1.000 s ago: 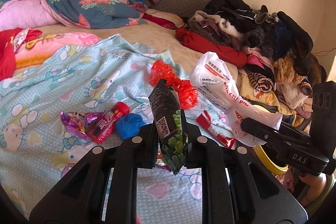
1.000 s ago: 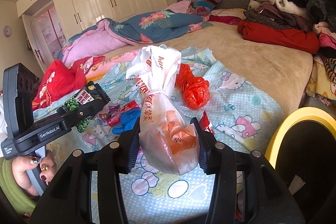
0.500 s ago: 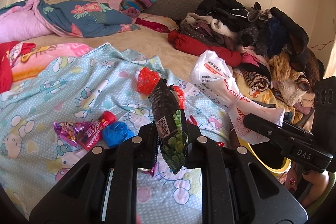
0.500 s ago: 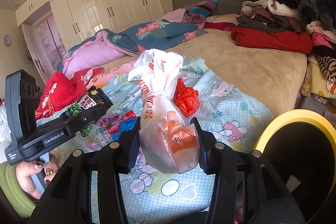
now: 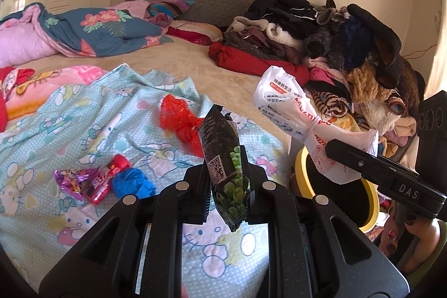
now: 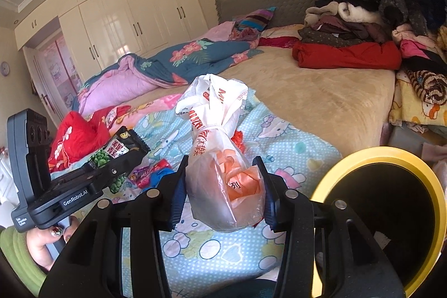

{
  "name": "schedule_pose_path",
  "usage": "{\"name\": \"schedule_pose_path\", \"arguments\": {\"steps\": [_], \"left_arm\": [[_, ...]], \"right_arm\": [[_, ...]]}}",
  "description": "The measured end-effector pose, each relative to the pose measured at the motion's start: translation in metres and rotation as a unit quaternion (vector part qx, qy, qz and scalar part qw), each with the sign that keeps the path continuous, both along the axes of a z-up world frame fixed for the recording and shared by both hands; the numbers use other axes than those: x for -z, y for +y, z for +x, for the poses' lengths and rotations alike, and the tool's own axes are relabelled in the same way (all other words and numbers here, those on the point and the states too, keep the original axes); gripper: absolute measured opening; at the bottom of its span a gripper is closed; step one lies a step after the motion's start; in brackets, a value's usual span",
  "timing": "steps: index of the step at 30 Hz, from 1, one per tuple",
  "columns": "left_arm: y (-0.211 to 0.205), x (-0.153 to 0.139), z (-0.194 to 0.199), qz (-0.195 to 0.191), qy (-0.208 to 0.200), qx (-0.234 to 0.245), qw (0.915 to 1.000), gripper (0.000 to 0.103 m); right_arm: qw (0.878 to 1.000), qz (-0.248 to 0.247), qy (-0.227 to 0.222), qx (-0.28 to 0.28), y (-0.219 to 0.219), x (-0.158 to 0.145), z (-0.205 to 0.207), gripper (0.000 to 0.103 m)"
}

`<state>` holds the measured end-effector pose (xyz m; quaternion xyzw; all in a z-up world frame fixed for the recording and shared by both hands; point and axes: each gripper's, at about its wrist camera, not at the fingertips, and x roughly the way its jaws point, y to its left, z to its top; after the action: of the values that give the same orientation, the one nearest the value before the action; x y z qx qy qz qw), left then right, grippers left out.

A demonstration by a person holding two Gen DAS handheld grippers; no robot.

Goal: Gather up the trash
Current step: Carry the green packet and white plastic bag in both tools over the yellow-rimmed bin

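Beige plush covers the bed [image 5: 173, 69] – it fills most of the room, with a heap of clothes [image 5: 329, 46] piled along its far side and a pink-and-blue quilt [image 6: 156, 69] bunched up near the white wardrobe [image 6: 125, 18]. Over the near part of the bed lies a pale blue cartoon blanket [image 5: 83, 124]. Just off the bed's edge stands a yellow-rimmed bin [image 6: 424, 180], dark inside, close beside the right claw.

The right claw [image 6: 223, 186] is partly closed on a knotted white plastic bag [image 6: 218, 130] with red lettering and something orange showing through; the pads press into the bag's bulging lower half and its tied top sticks up above them. In the left wrist view that bag hangs over the bin's rim [image 5: 300, 172].

The left claw [image 5: 227, 180] is nearly fully closed, pinching a black snack packet [image 5: 223, 158] printed with green peas; the packet stands roughly upright, clear of the blanket.

On the blanket lie smaller scraps – a crumpled red plastic bag [image 5: 178, 119], then a red wrapper [image 5: 107, 180], a purple foil wrapper [image 5: 69, 180] touching it, and a scrunched blue piece [image 5: 134, 183] just beside them.
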<state>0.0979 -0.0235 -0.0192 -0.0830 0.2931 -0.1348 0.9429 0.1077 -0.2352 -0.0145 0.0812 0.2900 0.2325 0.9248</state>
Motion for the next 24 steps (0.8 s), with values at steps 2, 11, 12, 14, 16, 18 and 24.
{"name": "schedule_pose_path", "arguments": {"steps": [2,11,12,14,16,18,24], "left_arm": [[-0.005,-0.001,0.000,0.000,-0.002,0.004,1.0000,0.011],[-0.032,-0.002,0.003,0.000,-0.005,0.030,0.9995,0.011],[-0.035,-0.003,0.003,0.000,-0.005,0.034,0.9994,0.011],[-0.040,-0.003,0.003,0.001,-0.006,0.040,0.9992,0.011],[-0.048,-0.004,0.003,0.002,-0.008,0.048,0.9988,0.011],[-0.054,-0.005,0.004,0.004,-0.008,0.056,0.9984,0.011],[-0.077,-0.008,0.007,0.006,-0.014,0.078,0.9968,0.011]], "right_arm": [[1.000,0.003,-0.001,0.007,-0.007,-0.002,0.000,0.043],[0.999,0.013,-0.007,0.040,-0.042,-0.007,-0.005,0.043],[0.999,0.013,-0.007,0.043,-0.046,-0.008,-0.006,0.043],[0.998,0.017,-0.006,0.052,-0.055,-0.008,-0.006,0.043],[0.998,0.019,-0.006,0.061,-0.063,-0.008,-0.008,0.043],[0.997,0.023,-0.005,0.070,-0.071,-0.009,-0.008,0.043],[0.994,0.029,-0.007,0.102,-0.098,-0.009,-0.011,0.043]]}}
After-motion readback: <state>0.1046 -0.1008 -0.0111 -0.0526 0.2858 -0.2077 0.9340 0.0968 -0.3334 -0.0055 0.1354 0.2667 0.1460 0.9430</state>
